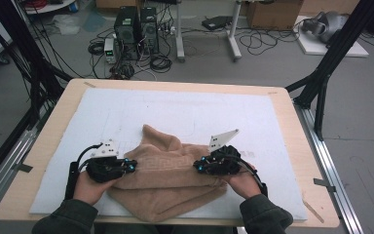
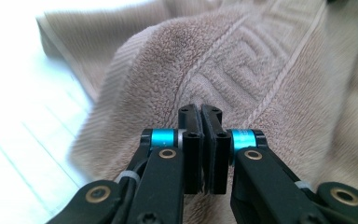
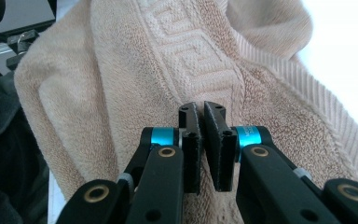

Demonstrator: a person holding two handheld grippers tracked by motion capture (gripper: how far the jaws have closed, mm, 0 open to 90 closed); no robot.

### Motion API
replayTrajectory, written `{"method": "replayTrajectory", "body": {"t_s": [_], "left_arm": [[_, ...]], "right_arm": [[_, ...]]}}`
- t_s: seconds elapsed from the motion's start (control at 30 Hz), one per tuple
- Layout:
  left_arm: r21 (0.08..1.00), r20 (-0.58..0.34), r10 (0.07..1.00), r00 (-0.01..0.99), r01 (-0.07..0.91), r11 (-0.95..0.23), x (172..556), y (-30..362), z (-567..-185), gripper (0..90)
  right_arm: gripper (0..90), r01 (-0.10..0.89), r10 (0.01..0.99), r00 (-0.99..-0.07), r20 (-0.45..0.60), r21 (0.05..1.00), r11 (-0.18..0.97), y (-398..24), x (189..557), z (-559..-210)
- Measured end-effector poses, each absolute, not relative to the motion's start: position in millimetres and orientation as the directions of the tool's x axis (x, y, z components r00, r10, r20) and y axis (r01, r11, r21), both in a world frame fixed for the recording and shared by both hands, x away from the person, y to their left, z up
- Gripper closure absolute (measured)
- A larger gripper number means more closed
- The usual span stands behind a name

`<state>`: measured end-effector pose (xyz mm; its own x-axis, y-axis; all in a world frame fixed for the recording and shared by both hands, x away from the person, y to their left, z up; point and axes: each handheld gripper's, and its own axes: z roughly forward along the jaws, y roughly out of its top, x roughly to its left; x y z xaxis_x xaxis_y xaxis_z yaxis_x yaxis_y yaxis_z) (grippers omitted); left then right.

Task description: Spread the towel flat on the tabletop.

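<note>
While the tan towel [image 1: 168, 175] lies bunched on the white mat [image 1: 185, 112] at the near middle of the table [image 1: 58, 109], a hand-held gripper works at each of its sides. The left hand-held gripper [image 1: 129, 165] sits at the towel's left edge, held by the person's left hand [image 1: 90, 187]; in the left gripper view [image 2: 204, 116] its jaws stand pressed together, with the towel's pile and its raised key-pattern border right behind the tips, and whether a fold is caught between them cannot be told. The right hand-held gripper [image 1: 199, 166] sits at the towel's right side in the right hand [image 1: 243, 183]; in the right gripper view [image 3: 204, 114] its jaws are pinched on the towel, a thin ridge of cloth showing in the narrow gap between the pads. The towel humps up between the two grippers, one corner pointing toward the far side of the mat, and its near edge reaches almost to the table's near rim.
</note>
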<state>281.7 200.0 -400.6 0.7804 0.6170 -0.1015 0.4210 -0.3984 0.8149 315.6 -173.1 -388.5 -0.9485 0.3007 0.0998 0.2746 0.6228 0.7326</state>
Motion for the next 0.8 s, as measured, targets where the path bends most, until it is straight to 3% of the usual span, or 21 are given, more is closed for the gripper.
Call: {"method": "replayTrajectory", "body": {"t_s": [0.57, 0.8], "left_arm": [[0.894, -0.078, 0.686, 0.723, 0.355, -0.274, 302, 195, -356, 87.6], [0.898, -0.078, 0.695, 0.715, 0.353, -0.262, 317, 191, -348, 87.6]], "right_arm": [[85.5, 0.268, 0.369, -0.926, 0.073, 0.818, 0.509, -192, 329, -346], [85.6, 0.307, 0.381, -0.919, 0.101, 0.789, 0.532, -186, 346, -347]]}}
